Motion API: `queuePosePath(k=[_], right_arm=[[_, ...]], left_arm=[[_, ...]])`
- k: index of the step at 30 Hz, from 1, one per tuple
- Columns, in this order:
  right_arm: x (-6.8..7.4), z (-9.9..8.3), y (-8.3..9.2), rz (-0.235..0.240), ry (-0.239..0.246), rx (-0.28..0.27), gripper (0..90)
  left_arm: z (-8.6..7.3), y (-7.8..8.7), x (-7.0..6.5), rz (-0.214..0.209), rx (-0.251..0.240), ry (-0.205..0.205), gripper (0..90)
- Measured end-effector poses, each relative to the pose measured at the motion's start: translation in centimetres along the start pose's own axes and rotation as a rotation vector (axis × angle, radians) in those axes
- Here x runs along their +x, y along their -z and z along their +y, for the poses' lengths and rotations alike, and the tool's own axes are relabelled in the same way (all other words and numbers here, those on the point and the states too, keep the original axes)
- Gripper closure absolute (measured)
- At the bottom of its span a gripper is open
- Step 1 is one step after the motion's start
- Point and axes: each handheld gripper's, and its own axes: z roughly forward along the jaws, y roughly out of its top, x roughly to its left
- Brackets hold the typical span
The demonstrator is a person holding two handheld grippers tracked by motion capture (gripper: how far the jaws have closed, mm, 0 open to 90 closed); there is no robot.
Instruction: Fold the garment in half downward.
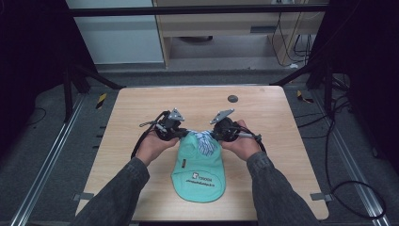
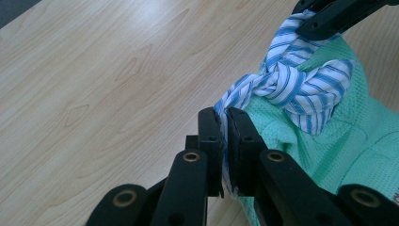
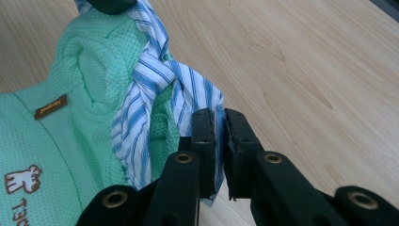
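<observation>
1. A mint-green knitted garment lies flat on the wooden surface, in its near half and a little right of centre, between the person's two hands.
2. A blue-and-white striped strip of cloth is knotted at the garment's far end, at 12 o'clock from its printed logo.
3. The left gripper sits at about 10 o'clock from the garment's middle. In the left gripper view its fingers are pressed together on one tail of the striped strip, which runs up from them to the knot at 1 o'clock.
4. The right gripper sits at about 1 o'clock from the garment's middle. In the right gripper view its fingers pinch the other tail of the striped strip, whose edge shows between the pads.
5. Each gripper view also shows the other gripper's black tip at the top edge, on the same strip.
6. A small brown label is sewn on the garment at 9 o'clock from the right gripper's fingers, with a brown-outlined figure lower left.
7. A dark round disc lies on the surface well apart from the garment, at 12 o'clock, near the far edge.
</observation>
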Motion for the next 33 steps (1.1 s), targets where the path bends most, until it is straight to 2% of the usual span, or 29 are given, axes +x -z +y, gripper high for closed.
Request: queuePosePath(k=[11, 22, 33], right_arm=[[-0.3, 0.6, 0.8, -0.022, 0.030, -0.008, 83.4], [-0.8, 1.1, 1.3, -0.037, 0.053, -0.003, 83.4], [-1.7, 1.7, 1.5, -0.042, 0.065, -0.038, 83.5]], left_arm=[[0.9, 0.8, -0.2, 0.018, -0.022, -0.013, 85.0], [1.6, 0.7, 0.1, 0.023, -0.034, -0.015, 85.0], [2.4, 1.2, 0.6, 0.036, -0.047, -0.025, 84.9]])
